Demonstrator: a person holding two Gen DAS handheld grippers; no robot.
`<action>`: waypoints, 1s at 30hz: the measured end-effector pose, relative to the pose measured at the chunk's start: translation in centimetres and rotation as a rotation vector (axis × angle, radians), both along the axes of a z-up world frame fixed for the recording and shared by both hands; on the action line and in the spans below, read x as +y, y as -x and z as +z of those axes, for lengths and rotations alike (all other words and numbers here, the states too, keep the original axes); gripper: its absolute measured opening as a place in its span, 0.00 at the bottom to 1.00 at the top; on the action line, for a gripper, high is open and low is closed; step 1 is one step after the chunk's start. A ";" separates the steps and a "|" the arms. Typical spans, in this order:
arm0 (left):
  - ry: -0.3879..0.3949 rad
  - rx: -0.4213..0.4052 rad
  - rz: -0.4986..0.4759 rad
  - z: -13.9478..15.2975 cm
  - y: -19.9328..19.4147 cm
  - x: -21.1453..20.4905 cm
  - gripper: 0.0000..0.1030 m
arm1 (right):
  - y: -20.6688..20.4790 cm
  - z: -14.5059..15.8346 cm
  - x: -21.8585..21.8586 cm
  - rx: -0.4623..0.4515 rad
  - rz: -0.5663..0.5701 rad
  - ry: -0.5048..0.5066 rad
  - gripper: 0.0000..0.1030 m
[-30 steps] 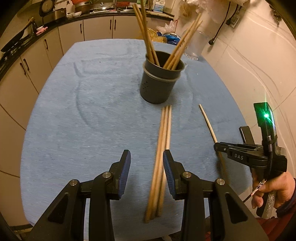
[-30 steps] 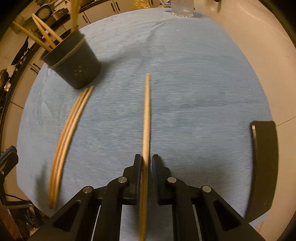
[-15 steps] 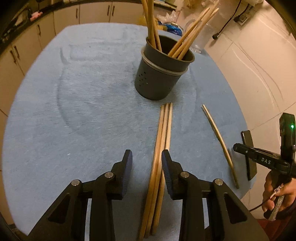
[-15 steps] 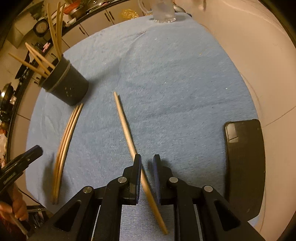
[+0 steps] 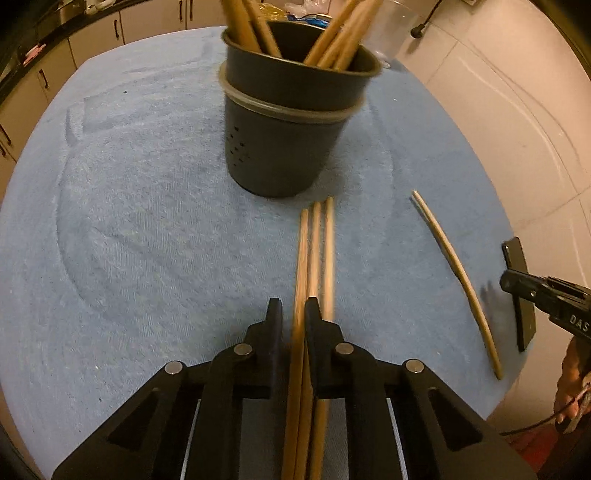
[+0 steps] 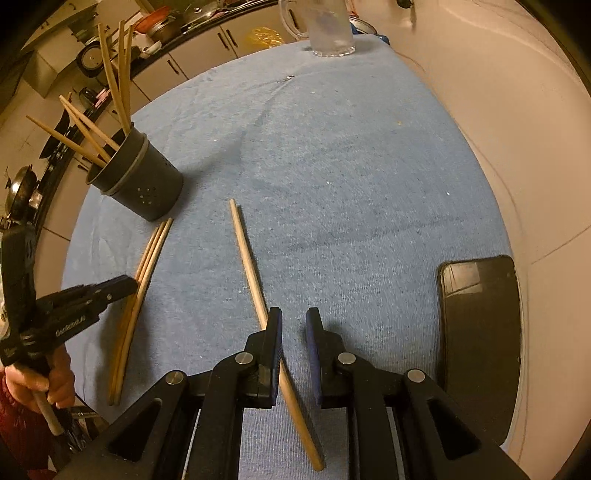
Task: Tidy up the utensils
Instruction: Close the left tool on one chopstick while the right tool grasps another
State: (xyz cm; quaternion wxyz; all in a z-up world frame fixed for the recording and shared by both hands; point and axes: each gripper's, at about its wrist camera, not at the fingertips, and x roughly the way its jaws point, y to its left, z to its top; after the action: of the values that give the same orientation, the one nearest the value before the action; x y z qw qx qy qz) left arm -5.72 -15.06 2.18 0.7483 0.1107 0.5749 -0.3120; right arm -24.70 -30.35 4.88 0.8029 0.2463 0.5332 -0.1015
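- Blue towel (image 5: 147, 229) covers the table; we see a dark cup (image 5: 284, 136) at upper centre of the left view, upright, with wooden chopsticks (image 5: 332, 33) leaning in it.
- Our left gripper (image 5: 294, 314) sits at lower centre, its jaws narrowed onto a bundle (image 5: 314, 254) of three chopsticks lying on the towel; two run between the fingers, the third just outside the right finger.
- In the right view, our right gripper (image 6: 294, 325) stands slightly open at lower centre, holding nothing; a lone chopstick (image 6: 247, 258) lies on the towel, passing diagonally under its left finger.
- A phone (image 6: 480, 332) lies at right, a glass (image 6: 328, 29) at top.
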 end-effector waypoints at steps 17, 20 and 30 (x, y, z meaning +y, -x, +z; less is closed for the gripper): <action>-0.077 -0.080 -0.008 -0.3 1.0 -2.7 0.06 | -5.0 -1.9 0.9 0.068 0.079 0.013 0.14; -0.039 -0.064 0.025 0.0 1.8 -1.8 0.06 | -6.0 -2.0 1.2 0.066 0.110 0.031 0.14; 0.007 -0.109 0.150 2.5 2.5 1.8 0.06 | -7.2 -1.8 2.0 0.061 0.208 0.003 0.14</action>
State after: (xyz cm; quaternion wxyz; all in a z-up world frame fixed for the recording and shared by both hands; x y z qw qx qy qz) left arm -8.18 -13.26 4.70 0.8001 0.0816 0.5389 -0.2507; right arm -17.49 -28.32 3.07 0.7928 0.1852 0.5801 -0.0260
